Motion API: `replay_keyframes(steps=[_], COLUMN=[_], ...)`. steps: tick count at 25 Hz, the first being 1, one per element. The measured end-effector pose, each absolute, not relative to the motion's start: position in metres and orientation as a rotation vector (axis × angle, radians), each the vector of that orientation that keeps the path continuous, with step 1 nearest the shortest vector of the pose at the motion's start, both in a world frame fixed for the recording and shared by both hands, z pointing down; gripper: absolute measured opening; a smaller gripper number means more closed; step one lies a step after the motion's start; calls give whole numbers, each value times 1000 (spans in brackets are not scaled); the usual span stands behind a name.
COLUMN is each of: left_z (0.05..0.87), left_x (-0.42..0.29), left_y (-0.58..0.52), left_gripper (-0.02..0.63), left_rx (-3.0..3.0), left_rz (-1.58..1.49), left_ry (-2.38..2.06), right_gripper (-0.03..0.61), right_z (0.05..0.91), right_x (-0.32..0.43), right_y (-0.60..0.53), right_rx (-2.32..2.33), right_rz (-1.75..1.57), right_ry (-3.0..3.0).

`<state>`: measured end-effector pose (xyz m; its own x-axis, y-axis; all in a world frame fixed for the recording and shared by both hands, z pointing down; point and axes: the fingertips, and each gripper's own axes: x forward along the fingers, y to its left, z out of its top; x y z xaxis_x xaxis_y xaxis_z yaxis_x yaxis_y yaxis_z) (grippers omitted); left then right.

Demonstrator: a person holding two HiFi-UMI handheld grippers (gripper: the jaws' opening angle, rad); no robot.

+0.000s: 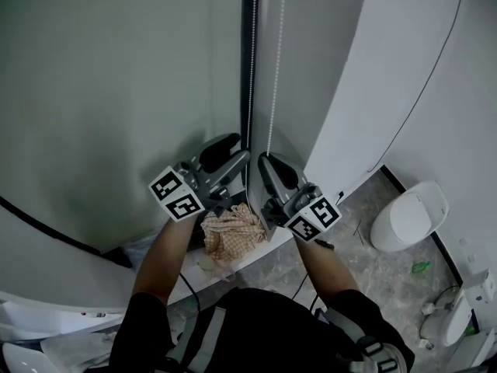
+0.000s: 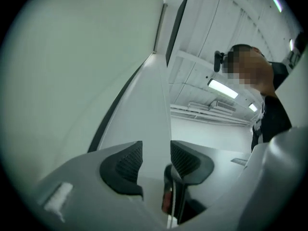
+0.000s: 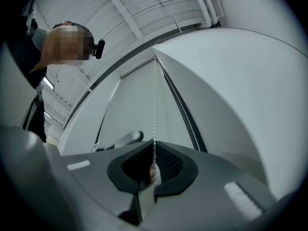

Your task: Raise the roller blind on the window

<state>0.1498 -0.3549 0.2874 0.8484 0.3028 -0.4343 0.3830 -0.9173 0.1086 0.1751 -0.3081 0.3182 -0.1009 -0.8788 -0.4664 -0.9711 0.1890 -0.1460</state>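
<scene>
Two strands of white bead chain hang beside the dark window frame (image 1: 247,68): a left strand (image 1: 251,53) and a right strand (image 1: 276,53). The pale blind surface (image 1: 116,76) fills the left. My right gripper (image 1: 268,162) points up at the right strand; in the right gripper view it (image 3: 153,170) is shut on the bead chain (image 3: 154,105), which runs straight up from the pads. The other strand (image 3: 187,121) follows the frame. My left gripper (image 1: 233,152) sits by the left strand; in the left gripper view it (image 2: 156,160) is open, with nothing between its ribbed pads (image 2: 130,162).
A checkered cloth (image 1: 231,231) lies on the white sill (image 1: 256,259) under both grippers. A white toilet (image 1: 410,216) stands on the tiled floor at the right. A white wall (image 1: 404,68) rises right of the window.
</scene>
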Motion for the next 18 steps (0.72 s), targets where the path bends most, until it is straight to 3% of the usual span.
replay_keyframes(steps=[4,9,13,16,18], left_z=[221,194,185,177,174], left_x=[173,180,178,176,177], left_y=[-344,-315,-310,-313,-315], left_gripper=[189,172,97,85,24], left_rx=[2803,2863,2814,2785,2790], left_rz=[-672,-740,-832,-887,-883], left_ry=[692,773,760,735,729], right_gripper=[17,18,18,18,18], right_z=[319,322,325,329,330], right_x=[175,169,167,167,167], right_y=[-308,-311,-310,-311,-311], right_rx=[-1717,-1735,-1731,-1731,-1732], right_rz=[262,283,271,263,261], right_ry=[2017,2029,2029,2037,2042])
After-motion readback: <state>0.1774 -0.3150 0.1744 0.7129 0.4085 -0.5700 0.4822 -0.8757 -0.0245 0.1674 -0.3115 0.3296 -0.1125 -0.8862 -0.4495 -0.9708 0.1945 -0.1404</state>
